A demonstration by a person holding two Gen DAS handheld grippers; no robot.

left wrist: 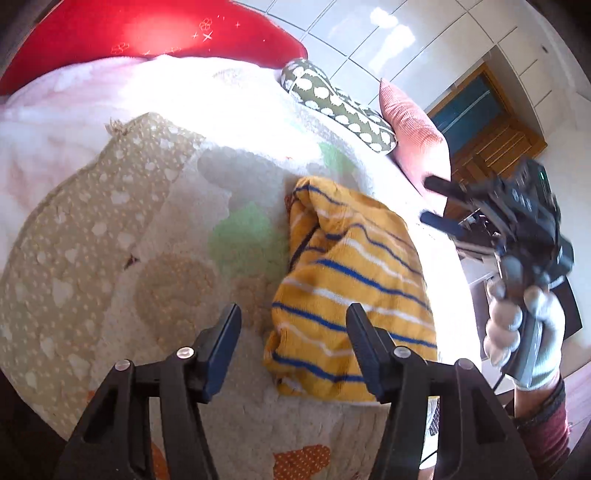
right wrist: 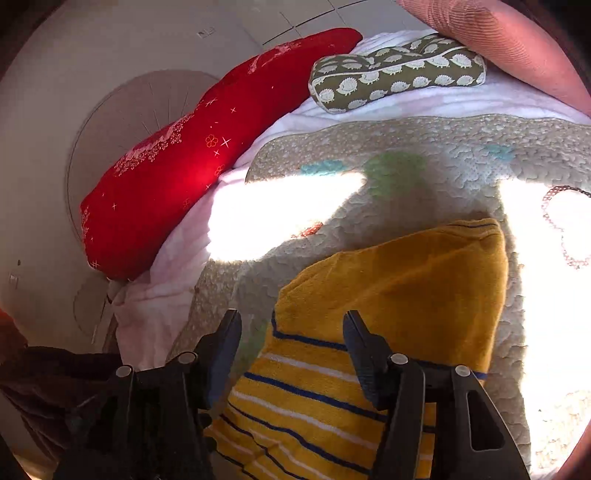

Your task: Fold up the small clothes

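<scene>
A small yellow garment with blue and white stripes lies folded in a bundle on the quilted blanket. My left gripper hovers over its near left edge, jaws open, nothing between the pads. In the left wrist view my right gripper is held by a gloved hand beyond the garment's right side, its fingers apart and empty. In the right wrist view the same garment lies just ahead of my right gripper, which is open above the striped part.
A red pillow, a green sheep-print cushion and a pink ribbed cushion lie along the bed's far side. Strong sunlight washes out part of the blanket. White cupboards and a wooden door stand beyond the bed.
</scene>
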